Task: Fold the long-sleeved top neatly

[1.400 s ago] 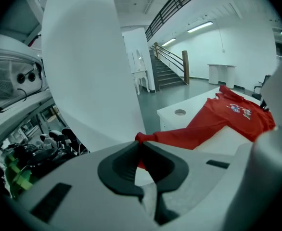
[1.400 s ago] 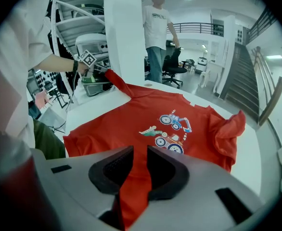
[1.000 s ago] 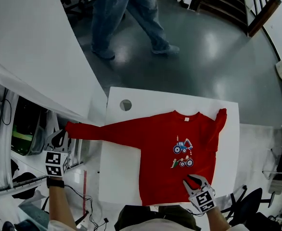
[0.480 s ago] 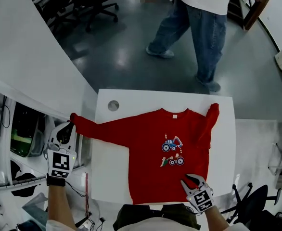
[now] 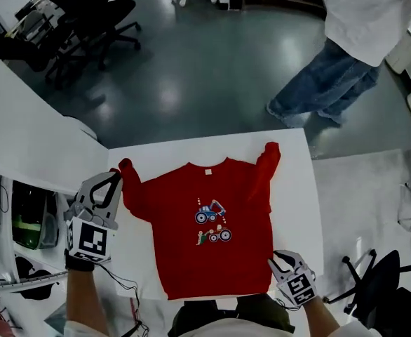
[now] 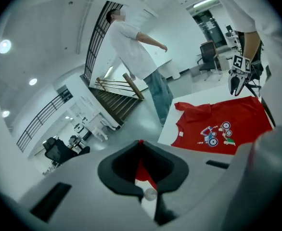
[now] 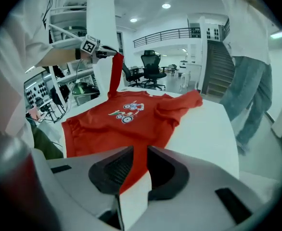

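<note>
Clamps the left sleeve cuff (image 5: 126, 167) of the red top (image 5: 184, 258) in the left gripper (image 5: 114, 179) jaws, raised at the garment's 10 o'clock; pinches the hem corner (image 5: 267, 276) at 5 o'clock in the right gripper (image 5: 278, 262) jaws. Likely calls for swinging that sleeve toward 3 o'clock across the chest on the tabletop (image 5: 297, 188); other sleeve (image 5: 265, 170) folded at 1 o'clock, passer-by (image 5: 346, 62) well clear.

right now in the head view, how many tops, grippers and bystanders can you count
red top: 1
grippers: 2, left gripper and right gripper, each shut on the red top
bystander: 1
total: 4
</note>
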Action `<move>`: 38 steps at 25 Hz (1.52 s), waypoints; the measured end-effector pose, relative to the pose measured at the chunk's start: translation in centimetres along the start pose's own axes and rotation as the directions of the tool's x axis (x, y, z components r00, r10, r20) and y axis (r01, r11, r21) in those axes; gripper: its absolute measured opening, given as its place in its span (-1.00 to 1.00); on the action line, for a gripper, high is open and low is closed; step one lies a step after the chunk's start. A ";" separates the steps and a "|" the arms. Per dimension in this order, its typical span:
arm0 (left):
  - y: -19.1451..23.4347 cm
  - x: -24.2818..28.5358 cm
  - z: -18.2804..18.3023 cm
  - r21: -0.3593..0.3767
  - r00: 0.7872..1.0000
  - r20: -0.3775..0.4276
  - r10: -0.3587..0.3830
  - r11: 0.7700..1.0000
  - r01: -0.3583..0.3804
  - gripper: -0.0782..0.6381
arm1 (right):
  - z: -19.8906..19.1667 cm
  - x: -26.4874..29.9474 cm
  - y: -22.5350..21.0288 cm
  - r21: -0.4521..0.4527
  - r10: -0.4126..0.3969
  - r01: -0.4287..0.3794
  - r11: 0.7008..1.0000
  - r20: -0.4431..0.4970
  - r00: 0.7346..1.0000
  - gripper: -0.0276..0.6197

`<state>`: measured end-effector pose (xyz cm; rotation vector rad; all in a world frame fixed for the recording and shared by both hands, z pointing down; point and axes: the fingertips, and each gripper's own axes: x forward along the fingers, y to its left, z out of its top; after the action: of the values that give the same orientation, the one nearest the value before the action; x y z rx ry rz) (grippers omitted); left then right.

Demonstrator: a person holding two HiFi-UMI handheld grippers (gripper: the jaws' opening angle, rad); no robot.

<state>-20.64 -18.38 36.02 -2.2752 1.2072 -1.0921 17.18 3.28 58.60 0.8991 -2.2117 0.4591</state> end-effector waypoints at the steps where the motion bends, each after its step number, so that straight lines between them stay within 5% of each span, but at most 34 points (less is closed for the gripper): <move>1: -0.9 0.8 1.3 0.020 1.000 0.007 -0.027 0.999 0.027 -0.71 | -0.6 -0.6 -0.4 0.014 -0.010 0.010 1.000 -0.001 1.000 -0.60; 9: -8.4 7.4 10.5 0.124 0.969 0.072 -0.236 0.966 0.226 -0.71 | -4.8 -4.5 -3.6 0.112 -0.084 0.082 0.990 0.015 0.996 -0.61; 16: -14.5 10.1 16.0 0.175 0.898 0.097 -0.429 0.896 0.409 -0.71 | -8.2 -7.6 -5.8 0.180 -0.144 0.140 0.974 0.012 0.989 -0.61; 19: -15.8 10.6 17.0 0.138 0.855 0.110 -0.508 0.859 0.493 -0.71 | -9.3 -8.7 -6.2 0.203 -0.166 0.162 0.966 0.006 0.986 -0.61; 25: -19.3 13.6 14.7 0.133 0.821 -0.007 -0.571 0.813 0.567 -0.70 | -11.0 -9.9 -6.6 0.239 -0.186 0.181 0.954 -0.002 0.983 -0.61; 33: -20.7 15.8 15.2 0.100 0.830 0.008 -0.557 0.827 0.554 -0.58 | -12.3 -10.0 -7.7 0.251 -0.192 0.191 0.949 -0.022 0.981 -0.61; 38: -19.5 15.9 11.6 0.029 0.853 -0.029 -0.522 0.852 0.522 -0.57 | -11.3 -8.6 -8.4 0.231 -0.167 0.168 0.958 -0.021 0.986 -0.61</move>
<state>4.35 -20.64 47.74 -2.6455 0.5615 -1.3000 32.99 7.57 60.81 1.1985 -2.0875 0.6454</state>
